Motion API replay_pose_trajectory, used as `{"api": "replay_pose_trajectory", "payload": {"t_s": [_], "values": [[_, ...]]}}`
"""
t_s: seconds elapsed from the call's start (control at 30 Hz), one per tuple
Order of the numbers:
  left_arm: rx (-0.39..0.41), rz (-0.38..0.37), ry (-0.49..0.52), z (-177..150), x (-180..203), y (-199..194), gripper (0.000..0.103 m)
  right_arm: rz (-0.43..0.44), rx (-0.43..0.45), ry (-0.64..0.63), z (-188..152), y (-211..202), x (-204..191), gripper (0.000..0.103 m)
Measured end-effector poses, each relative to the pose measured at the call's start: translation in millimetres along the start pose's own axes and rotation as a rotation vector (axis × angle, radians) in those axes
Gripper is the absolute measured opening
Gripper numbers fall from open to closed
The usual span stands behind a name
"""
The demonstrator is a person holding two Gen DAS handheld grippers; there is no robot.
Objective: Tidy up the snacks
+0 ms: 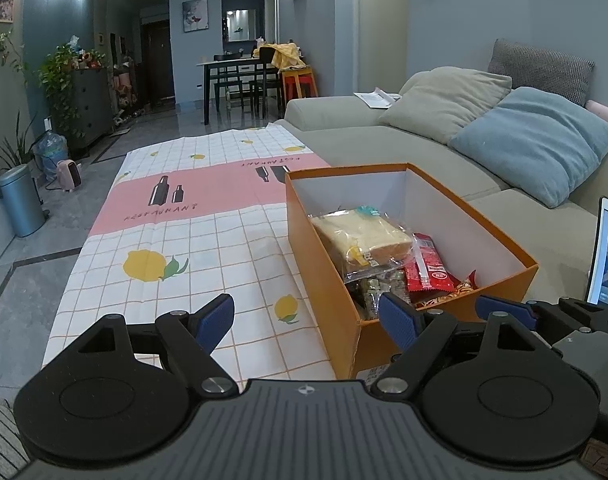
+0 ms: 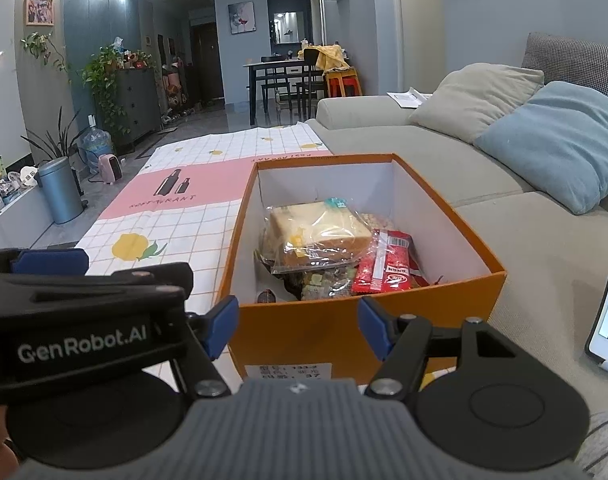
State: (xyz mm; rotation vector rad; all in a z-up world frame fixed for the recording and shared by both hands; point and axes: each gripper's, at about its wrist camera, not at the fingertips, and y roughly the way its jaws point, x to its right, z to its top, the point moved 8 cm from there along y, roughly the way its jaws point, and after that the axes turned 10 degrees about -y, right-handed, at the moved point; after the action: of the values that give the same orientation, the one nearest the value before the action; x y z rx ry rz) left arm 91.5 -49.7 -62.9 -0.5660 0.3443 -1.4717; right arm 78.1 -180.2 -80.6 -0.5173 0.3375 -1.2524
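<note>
Two claws, both spread with nothing between the pads. Orange box (image 2: 344, 332) at the desk's near right edge holds the bread bag (image 2: 320, 236) and red packet (image 2: 384, 268). Right claw (image 2: 297, 324) faces it dead ahead; left claw (image 1: 308, 324) sits off its left wall. Box long axis runs away from both.

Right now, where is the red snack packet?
In both views the flat red plastic snack packet lies inside the orange cardboard box, right of the bagged sliced bread.
</note>
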Motion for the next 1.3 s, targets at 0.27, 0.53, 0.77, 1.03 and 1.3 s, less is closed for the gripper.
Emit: {"api": "replay_pose_trajectory", "payload": {"t_s": [0.27, 0.53, 0.77, 1.03, 1.3], "values": [[0.000, 0.002, 0.000, -0.2, -0.7, 0.7, 0.096, -0.005, -0.006, -0.004, -0.8, 2.6, 1.0, 0.065], [-0.007, 0.006, 0.002, -2.8, -1.3, 2.6, 0.096, -0.012, -0.018, -0.012, -1.7, 5.1, 0.8, 0.065], [-0.009, 0.006, 0.002, -3.8, -2.9, 2.1, 0.096, -0.015, -0.029, -0.017, -2.2, 5.9, 0.2, 0.065], [-0.023, -0.001, -0.014, -6.2, -4.0, 3.6, 0.096, -0.013, -0.030, -0.010, -2.1, 5.5, 0.8, 0.065], [-0.022, 0.000, -0.014, -6.3, -3.7, 3.7, 0.097, -0.012, -0.032, -0.011, -2.4, 5.7, 2.0, 0.065]]}}
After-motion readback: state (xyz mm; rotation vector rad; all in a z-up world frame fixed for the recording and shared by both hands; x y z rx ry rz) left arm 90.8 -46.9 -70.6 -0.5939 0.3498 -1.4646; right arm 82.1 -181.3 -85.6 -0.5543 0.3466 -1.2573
